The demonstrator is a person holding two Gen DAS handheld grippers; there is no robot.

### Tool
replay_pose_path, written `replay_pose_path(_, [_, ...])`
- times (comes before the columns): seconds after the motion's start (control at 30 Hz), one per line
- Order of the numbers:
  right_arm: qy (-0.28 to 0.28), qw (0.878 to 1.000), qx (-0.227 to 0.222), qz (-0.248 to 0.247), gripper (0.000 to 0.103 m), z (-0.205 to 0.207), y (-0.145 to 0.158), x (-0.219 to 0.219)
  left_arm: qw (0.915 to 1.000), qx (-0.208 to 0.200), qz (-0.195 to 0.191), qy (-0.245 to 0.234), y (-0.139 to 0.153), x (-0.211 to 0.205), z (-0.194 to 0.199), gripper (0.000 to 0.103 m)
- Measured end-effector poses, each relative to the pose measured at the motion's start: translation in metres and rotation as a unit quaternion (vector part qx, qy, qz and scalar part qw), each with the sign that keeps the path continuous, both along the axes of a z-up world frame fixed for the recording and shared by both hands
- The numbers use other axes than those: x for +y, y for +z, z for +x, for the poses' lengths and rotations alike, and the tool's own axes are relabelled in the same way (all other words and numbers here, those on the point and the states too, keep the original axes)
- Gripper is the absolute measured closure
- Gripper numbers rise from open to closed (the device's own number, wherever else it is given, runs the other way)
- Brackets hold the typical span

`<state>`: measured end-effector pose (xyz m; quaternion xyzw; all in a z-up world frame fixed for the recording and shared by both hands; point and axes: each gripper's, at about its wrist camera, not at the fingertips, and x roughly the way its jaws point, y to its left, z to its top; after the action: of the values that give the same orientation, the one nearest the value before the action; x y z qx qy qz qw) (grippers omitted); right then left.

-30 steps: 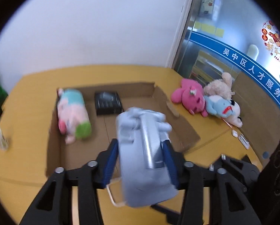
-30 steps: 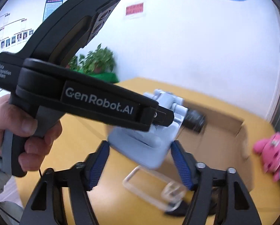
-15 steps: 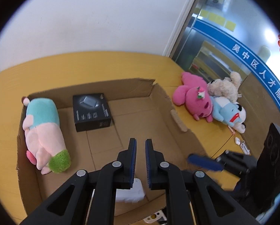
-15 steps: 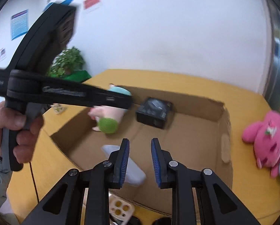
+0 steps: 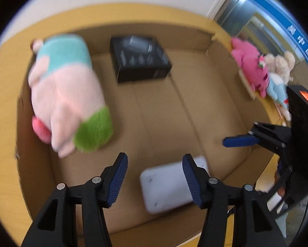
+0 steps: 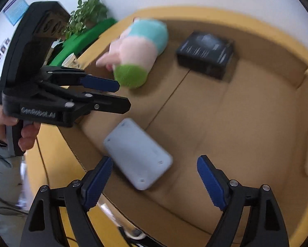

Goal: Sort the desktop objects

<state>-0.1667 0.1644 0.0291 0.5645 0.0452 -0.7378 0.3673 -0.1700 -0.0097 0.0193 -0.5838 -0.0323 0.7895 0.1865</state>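
Hovering above the open cardboard box (image 5: 197,65), the left gripper (image 5: 154,176) and the right gripper (image 6: 154,177) both have their jaws spread apart and empty; a pale grey flat device (image 6: 138,153) lies loose on the box floor near the front wall, just under both tools, probably put there as a sorted item; a pink and teal plush toy (image 5: 65,100) rests along the left wall and a black carton (image 5: 140,58) sits toward the back, each apart from the others; a cluster of stuffed animals (image 5: 261,70) waits outside on the yellow desk (image 5: 133,12), likely next for sorting.
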Motion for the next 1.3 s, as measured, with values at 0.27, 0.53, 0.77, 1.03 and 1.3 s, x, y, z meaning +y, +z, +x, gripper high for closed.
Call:
replay_pose_path(0.27, [-0.023,0.993,-0.118,-0.016,0.029,-0.004,-0.049,-0.017,0.9936,-0.103,0.036,-0.028,-0.051,-0.003,0.006,0.046])
replay_pose_path(0.53, [-0.064,0.995,-0.075,-0.021,0.051,0.003,-0.047,-0.013,0.996,-0.074,0.047,-0.019,-0.043,-0.006,0.022,0.056])
replay_pose_path(0.77, [-0.089,0.993,-0.048,-0.056,0.051,0.012,-0.025,-0.005,0.9984,-0.026,0.049,-0.009,-0.015,-0.005,0.021,0.059])
replay_pose_path(1.03, [-0.11,0.991,-0.013,-0.071,0.051,-0.009,0.002,0.007,0.9977,0.013,0.066,0.0,0.009,-0.002,0.001,0.059])
replay_pose_path(1.3, [-0.131,0.989,0.022,-0.067,0.051,-0.052,0.033,0.031,0.9951,0.043,0.089,0.01,0.034,0.017,-0.046,0.059])
